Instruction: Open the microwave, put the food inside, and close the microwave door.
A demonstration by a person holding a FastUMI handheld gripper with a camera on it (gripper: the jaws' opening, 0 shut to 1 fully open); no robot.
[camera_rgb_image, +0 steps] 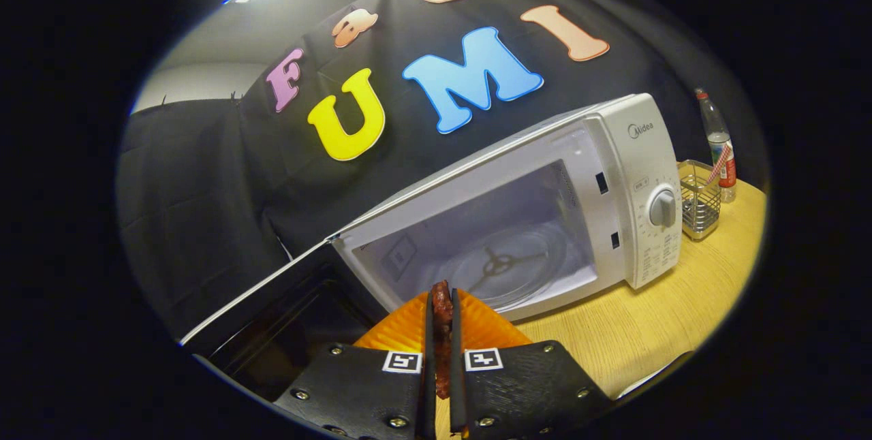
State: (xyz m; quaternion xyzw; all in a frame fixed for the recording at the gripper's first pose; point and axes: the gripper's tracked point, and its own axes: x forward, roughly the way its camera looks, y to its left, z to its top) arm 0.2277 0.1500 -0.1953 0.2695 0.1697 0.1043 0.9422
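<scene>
A white microwave (633, 174) stands on the wooden table (654, 331) with its door (272, 310) swung wide open to the left. Inside, the glass turntable (504, 266) lies bare. My gripper (441, 310) is shut on a dark reddish-brown piece of food (441, 304), which sticks up between the fingers. The food is held just in front of the microwave's opening, slightly below the cavity floor's front lip. The whole view is tilted, so the microwave looks slanted.
A wire mesh holder (700, 200) stands right of the microwave, with a clear bottle (719, 144) with a red label behind it. The open door takes up the space left of the fingers. Bare wooden tabletop lies to the right of them.
</scene>
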